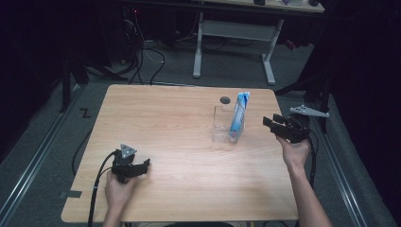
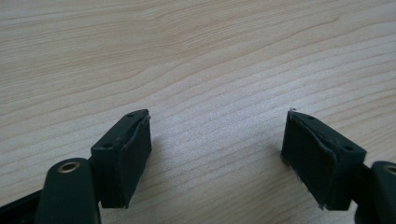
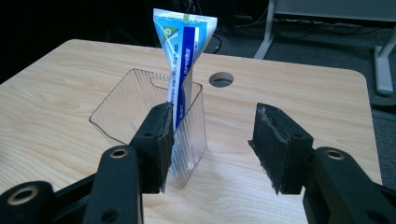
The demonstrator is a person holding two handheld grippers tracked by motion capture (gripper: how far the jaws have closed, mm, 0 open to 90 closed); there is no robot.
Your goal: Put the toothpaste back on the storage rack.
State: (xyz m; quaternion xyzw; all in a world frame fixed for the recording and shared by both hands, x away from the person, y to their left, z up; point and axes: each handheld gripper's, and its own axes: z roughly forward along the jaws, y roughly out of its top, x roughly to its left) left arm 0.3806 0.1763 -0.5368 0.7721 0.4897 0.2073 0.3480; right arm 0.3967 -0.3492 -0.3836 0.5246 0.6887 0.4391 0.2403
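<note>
The work in hand looks like the tube (image 1: 239, 115) and the clear holder (image 1: 222, 124) it stands in, right of centre in the high view: the tube is upright, leaning a little, its flat crimped end up, at the holder's right-hand end. The right tongs (image 1: 273, 124) hover just beside the holder, at its right in that view, jaws spread wide with nothing between them. In the right gripper view these tongs (image 3: 210, 144) point at the holder (image 3: 140, 102), with the tube (image 3: 183, 56) rising at the upper middle of the frame, above the left jaw; whether that jaw touches the holder's ribbed wall I cannot tell. My reading is that this is the approach before a grip on the tube. The next move would call for lifting the right tongs toward the tube's upper part, which stands free above the rim, and shifting them so both jaws straddle its flat sides before closing. The holder's wall stands in the way of a low grip, and a push there could slide or tip the light holder. The left tongs (image 1: 137, 166) rest low on the bench (image 1: 165, 123) at lower left of the high view, well apart from the holder; in the left gripper view they (image 2: 217, 154) are wide apart over bare wood, empty. A round hole (image 1: 225, 100) in the bench lies just behind the holder, out of the way.
</note>
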